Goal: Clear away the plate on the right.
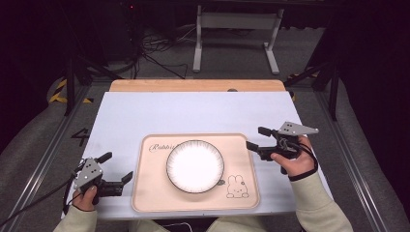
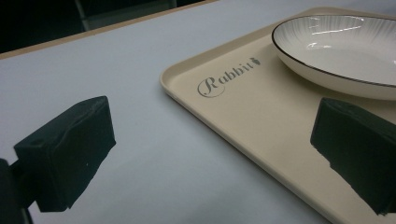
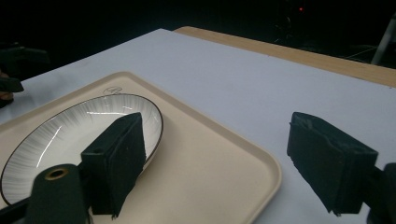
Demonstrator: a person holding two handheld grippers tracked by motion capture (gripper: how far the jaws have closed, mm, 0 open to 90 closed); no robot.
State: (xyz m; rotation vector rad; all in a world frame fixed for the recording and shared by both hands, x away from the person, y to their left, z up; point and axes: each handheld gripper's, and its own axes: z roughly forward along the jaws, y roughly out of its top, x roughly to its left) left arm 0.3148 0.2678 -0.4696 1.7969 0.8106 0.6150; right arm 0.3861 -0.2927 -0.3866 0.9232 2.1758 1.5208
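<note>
Nearest to the person, the left gripper [image 1: 117, 167] rests low at the front-left of the table [image 1: 193, 108], jaws spread apart w/ nothing between them, just beside the left edge of the tray [image 1: 154, 193]. In the left gripper view one jaw is over the white table, the other over the tray. The beige tray lies at the front centre, w/ a rabbit drawing [image 1: 235, 186] at its front-right corner. The white plate [image 1: 195, 165] w/ dark rim sits in the middle of the tray, upright and empty. A bit farther, the right gripper [image 1: 255, 138] hovers at the tray's right-back corner, jaws released, holding nothing, near the plate but not touching.
</note>
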